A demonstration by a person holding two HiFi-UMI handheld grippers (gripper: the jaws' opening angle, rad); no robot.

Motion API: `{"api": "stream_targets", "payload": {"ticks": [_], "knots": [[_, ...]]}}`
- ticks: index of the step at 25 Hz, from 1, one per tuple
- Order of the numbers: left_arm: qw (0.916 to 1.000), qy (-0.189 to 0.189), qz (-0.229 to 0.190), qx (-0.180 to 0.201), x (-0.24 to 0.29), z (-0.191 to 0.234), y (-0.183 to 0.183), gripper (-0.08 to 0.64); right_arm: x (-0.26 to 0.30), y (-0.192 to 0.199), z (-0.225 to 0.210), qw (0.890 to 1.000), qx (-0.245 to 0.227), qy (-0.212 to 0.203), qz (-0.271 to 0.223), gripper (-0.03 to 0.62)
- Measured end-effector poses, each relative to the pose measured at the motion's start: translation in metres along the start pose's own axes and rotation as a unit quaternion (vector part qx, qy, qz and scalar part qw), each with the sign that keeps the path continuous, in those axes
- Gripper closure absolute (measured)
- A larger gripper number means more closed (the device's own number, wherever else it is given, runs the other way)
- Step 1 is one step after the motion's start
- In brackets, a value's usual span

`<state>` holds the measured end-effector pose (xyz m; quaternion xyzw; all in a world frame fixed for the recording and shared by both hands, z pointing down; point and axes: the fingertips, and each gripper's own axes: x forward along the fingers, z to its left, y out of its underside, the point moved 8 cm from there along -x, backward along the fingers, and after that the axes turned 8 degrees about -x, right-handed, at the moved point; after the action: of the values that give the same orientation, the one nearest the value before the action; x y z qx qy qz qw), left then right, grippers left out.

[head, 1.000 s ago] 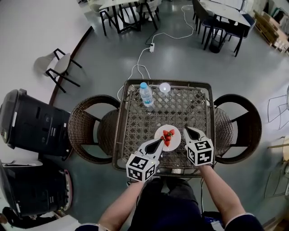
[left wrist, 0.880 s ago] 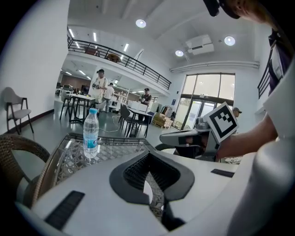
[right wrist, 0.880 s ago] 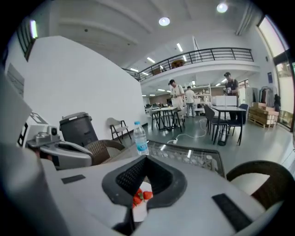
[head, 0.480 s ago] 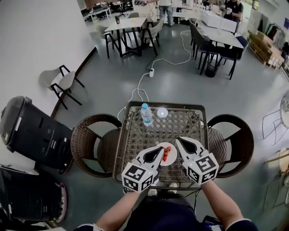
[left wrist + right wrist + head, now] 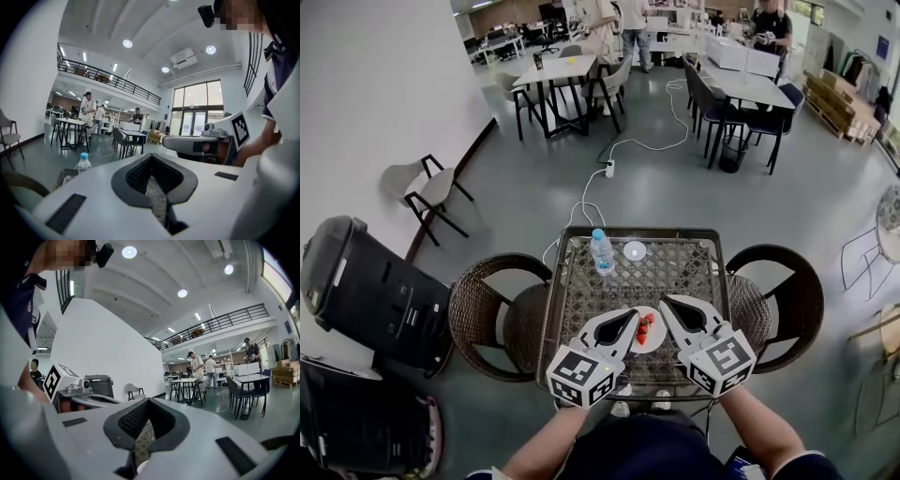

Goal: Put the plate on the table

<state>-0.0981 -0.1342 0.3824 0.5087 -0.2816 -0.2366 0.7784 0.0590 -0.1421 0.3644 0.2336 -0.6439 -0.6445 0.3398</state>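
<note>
Plate (image 5: 659, 337) with red strawberries (image 5: 644, 326) lies flat on the wicker table (image 5: 680, 272), about midway between its left and right edges and nearer the near edge than the far one. Neither gripper holds it.

The left gripper (image 5: 635, 314) hangs above the table's near edge, and in the head view its tip overlaps the plate's left rim. Its jaws are pressed together with nothing gripped. Its own view shows only a thin slit between them, with the table's weave visible through it.

The right gripper (image 5: 664, 301) hangs beside it over the near right part of the table, its tip just at the plate's right rim in the head view. Its jaws are likewise pressed together and empty, and a sliver of white shows at the bottom of the slit in its own view. Both grippers point roughly level and angle toward each other, and each shows in the other's view.

A water bottle (image 5: 601, 251) with a blue cap stands near the far edge, left of centre. A small white round object (image 5: 635, 250) lies just to its right. A wicker chair (image 5: 487, 314) stands at the table's left edge and another (image 5: 792, 300) at its right edge.
</note>
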Motion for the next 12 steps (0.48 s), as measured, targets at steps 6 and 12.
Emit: {"api": "stream_targets", "payload": {"ticks": [6, 12], "knots": [[0.9999, 0.011, -0.009, 0.006, -0.0005, -0.0045, -0.0049, 0.554, -0.0039, -0.0041, 0.0033, 1.0, -0.001, 0.002, -0.009, 0.589], [0.9998, 0.015, -0.014, 0.006, -0.001, -0.0066, -0.0104, 0.554, -0.007, -0.0071, 0.0043, 1.0, 0.001, 0.005, -0.013, 0.589]]}}
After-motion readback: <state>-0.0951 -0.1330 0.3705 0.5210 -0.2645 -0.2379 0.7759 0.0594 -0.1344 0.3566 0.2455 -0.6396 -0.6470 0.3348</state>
